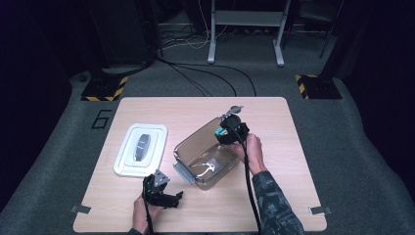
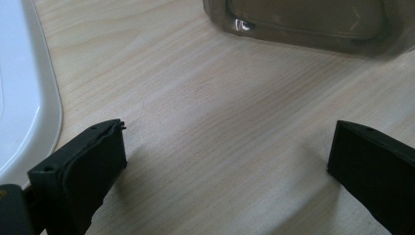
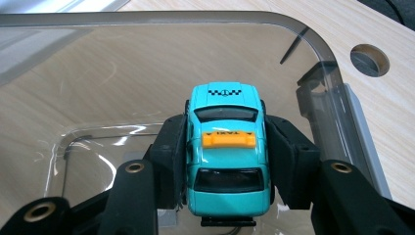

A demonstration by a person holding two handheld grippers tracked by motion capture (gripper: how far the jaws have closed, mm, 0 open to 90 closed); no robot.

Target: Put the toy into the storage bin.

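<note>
One toy taxi (image 3: 226, 147), one clear tub (image 1: 205, 154), one white lid (image 1: 141, 149) and two sets of tongs share a pale wooden desk (image 1: 274, 196). The right tongs (image 1: 226, 132) are closed on the turquoise taxi, pads pressed to its sides, holding it above the open tub at its far end. The left tongs (image 1: 169, 198) rest at the desk's near edge with jaws wide and nothing between them, the lid just to their left and the tub ahead. The right gripper view gives the detail the high view lacks: the car's orange roof sign, its checkered stripe, and a round hole (image 3: 370, 59) in the desk beyond the tub's corner. The left gripper view shows bare wood grain between the jaws. The high view alone takes in the grey carpet (image 1: 352, 142), black cables, hazard-striped stand bases (image 1: 103, 89) and a floor mark reading 6 (image 1: 100, 119).
</note>
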